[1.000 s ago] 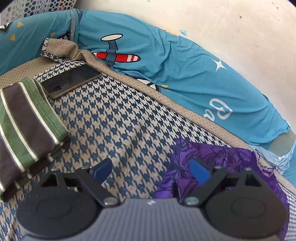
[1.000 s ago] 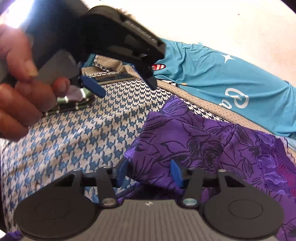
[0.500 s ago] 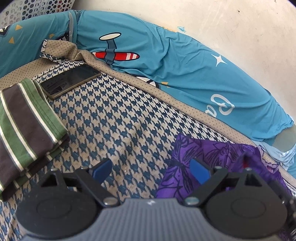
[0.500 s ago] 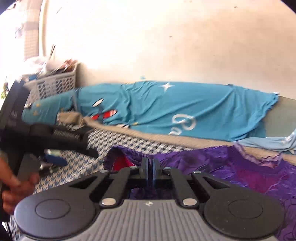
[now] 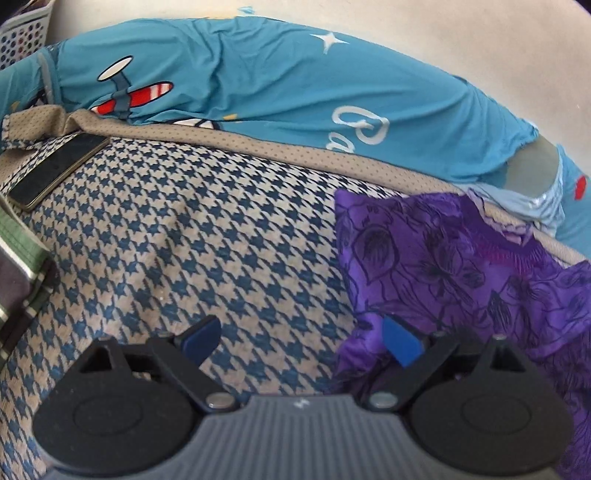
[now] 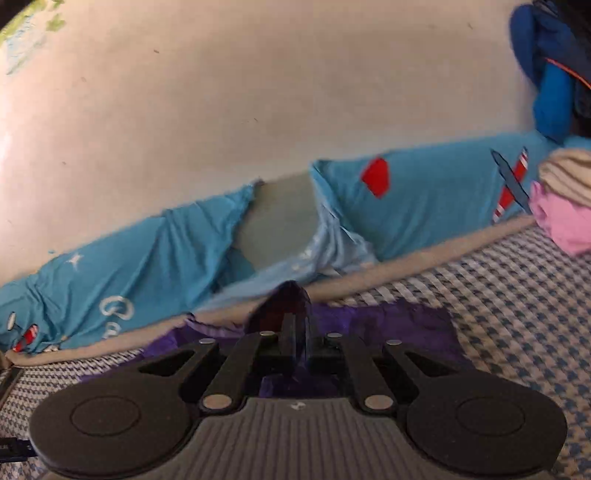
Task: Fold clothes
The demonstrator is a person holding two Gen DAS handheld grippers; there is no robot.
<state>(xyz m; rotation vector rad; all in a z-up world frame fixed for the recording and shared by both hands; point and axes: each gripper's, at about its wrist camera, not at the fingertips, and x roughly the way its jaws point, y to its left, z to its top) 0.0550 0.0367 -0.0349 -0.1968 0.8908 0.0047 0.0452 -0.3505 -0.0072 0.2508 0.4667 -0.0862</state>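
Right wrist view, right claw [image 6: 295, 332] clamped on purple garment [image 6: 406, 328], left claw [image 5: 301, 338] spread wide.

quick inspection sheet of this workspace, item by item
surface: houndstooth bedcover, tan border along the far edge
job's things: purple garment rumpled on the cover; striped garment folded at the left edge
clutter: phone lying flat; pink cloth at the far right
grippers: left gripper open at the purple garment's edge; right gripper shut on a pinch of purple garment
cables: nothing seen
surroundings: teal pillows against a pale wall; basket in the corner
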